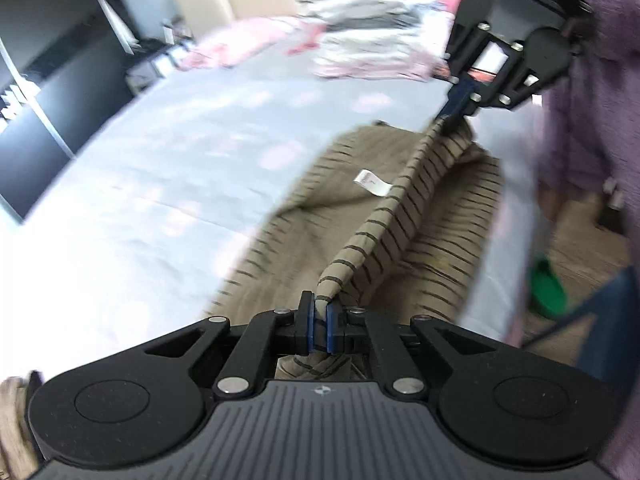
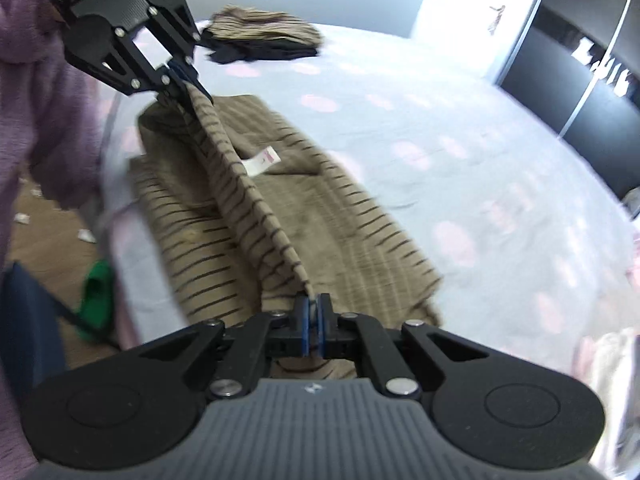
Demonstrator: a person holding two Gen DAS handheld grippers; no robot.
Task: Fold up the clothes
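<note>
A tan garment with thin dark stripes (image 1: pixel 304 208) lies on the bed, a white label (image 1: pixel 372 182) showing on its inner side. My left gripper (image 1: pixel 319 312) is shut on one end of its lifted edge. My right gripper (image 1: pixel 450 118) is shut on the other end, so the edge hangs taut between them above the rest of the cloth. In the right wrist view the same garment (image 2: pixel 340 216) lies below, with my right gripper (image 2: pixel 314 306) shut on the edge and my left gripper (image 2: pixel 188 88) at the far end.
The bed has a pale blue sheet (image 1: pixel 160 168) with pink spots. A pile of pink and white clothes (image 1: pixel 360 28) lies at its far end. A folded striped stack (image 2: pixel 264 34) sits on the bed. A green object (image 2: pixel 96 300) lies on the wooden floor beside it.
</note>
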